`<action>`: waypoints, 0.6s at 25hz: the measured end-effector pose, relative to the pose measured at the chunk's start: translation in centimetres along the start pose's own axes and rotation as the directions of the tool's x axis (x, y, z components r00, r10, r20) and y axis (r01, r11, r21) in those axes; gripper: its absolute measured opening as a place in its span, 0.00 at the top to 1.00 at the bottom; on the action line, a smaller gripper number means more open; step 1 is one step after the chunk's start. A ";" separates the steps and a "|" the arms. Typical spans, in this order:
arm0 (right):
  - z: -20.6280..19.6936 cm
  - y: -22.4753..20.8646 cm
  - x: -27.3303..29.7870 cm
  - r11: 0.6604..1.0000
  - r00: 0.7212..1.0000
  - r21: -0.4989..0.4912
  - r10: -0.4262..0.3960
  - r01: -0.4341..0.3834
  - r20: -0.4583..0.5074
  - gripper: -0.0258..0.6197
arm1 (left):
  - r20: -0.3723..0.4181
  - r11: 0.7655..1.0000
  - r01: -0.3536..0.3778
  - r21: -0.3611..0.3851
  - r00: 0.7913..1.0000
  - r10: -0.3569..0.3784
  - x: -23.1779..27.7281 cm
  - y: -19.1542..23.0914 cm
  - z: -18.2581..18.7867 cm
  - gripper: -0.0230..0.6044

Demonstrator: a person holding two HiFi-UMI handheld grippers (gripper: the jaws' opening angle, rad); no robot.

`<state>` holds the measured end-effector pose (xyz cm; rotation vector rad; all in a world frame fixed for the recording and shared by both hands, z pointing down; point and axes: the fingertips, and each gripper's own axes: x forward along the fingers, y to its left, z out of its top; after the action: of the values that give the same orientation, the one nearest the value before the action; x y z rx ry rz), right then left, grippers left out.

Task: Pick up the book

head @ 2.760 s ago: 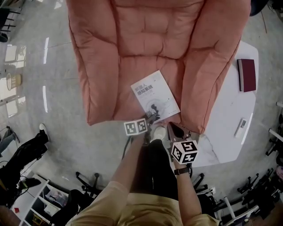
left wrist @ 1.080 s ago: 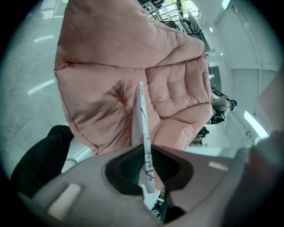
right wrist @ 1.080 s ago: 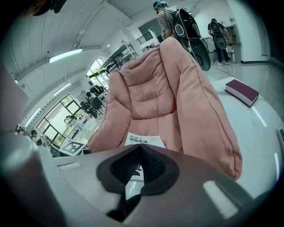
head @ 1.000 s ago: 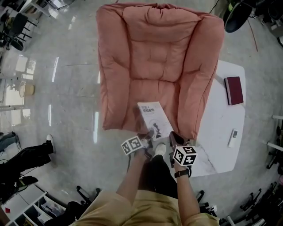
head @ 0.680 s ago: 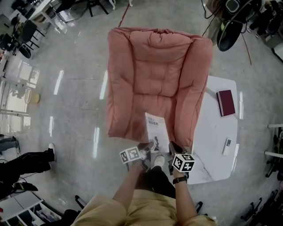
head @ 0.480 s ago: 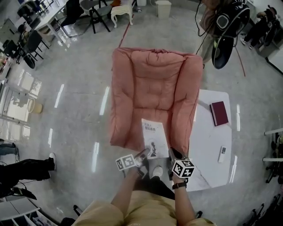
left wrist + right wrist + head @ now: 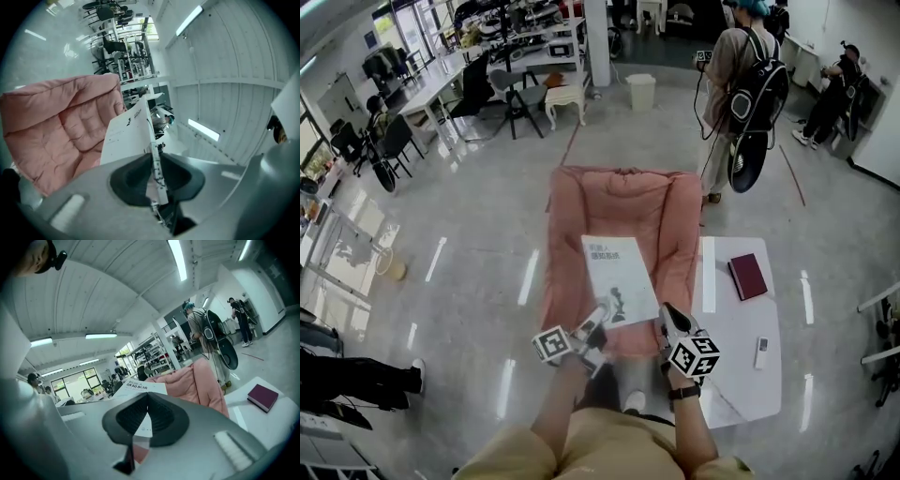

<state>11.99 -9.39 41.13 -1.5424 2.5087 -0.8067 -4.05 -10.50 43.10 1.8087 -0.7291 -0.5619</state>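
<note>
The white book is held up level above the seat of the pink armchair, its printed cover facing up. My left gripper is shut on its near left corner. In the left gripper view the book's edge runs between the pads of the left gripper, with the cover stretching away. My right gripper is shut on the near right corner. The right gripper view shows white paper pinched in the right gripper.
A white side table right of the armchair carries a dark red book and a small remote. A person with a backpack stands behind the chair. Desks, office chairs and a white bin stand farther back.
Both grippers have risen with the book, which has left the armchair seat. The head view has tilted up from the chair and now takes in the room beyond it.
</note>
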 end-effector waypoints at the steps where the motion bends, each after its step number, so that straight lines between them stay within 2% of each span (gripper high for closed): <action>1: 1.3 0.6 -0.7 1.000 0.999 -0.006 0.021 -0.021 0.028 0.95 | 0.000 0.999 0.030 -0.017 1.000 -0.030 -0.1 -1.6 0.0 0.87; 3: 3.8 1.7 -2.0 0.997 0.995 -0.026 0.075 -0.073 0.070 0.89 | -0.019 0.997 0.078 -0.014 0.997 -0.078 -0.4 -4.5 0.0 0.87; 6: 6.5 2.8 -3.4 0.990 0.984 0.000 0.141 -0.142 0.110 0.61 | -0.061 0.987 0.157 0.021 0.986 -0.155 -1.8 -8.9 0.4 0.87; 9: 7.1 2.2 -3.8 0.966 0.972 0.134 0.205 -0.220 0.115 0.25 | -0.076 0.967 0.255 0.013 0.964 -0.253 -3.5 -13.4 0.5 0.86; 11: 6.9 1.4 -3.9 0.921 0.954 0.254 0.272 -0.297 0.128 0.11 | -0.089 0.955 0.297 0.001 0.951 -0.296 -4.3 -15.4 0.3 0.86; 12: 7.2 1.3 -3.9 0.888 0.937 0.303 0.309 -0.346 0.164 0.04 | -0.101 0.950 0.311 0.000 0.946 -0.310 -4.7 -16.1 0.1 0.86; 14: 8.1 2.2 -4.0 0.817 0.889 0.356 0.384 -0.453 0.249 0.04 | -0.127 0.938 0.346 0.000 0.931 -0.343 -5.6 -17.1 0.1 0.86; 15: 7.9 3.2 -3.7 0.789 0.869 0.368 0.420 -0.492 0.262 0.04 | -0.140 0.929 0.369 -0.005 0.920 -0.366 -6.2 -17.6 0.2 0.86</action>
<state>13.90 -8.14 32.07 -0.7738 2.2337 -1.0012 -4.81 -1.69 26.69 1.9968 -0.2990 -0.6662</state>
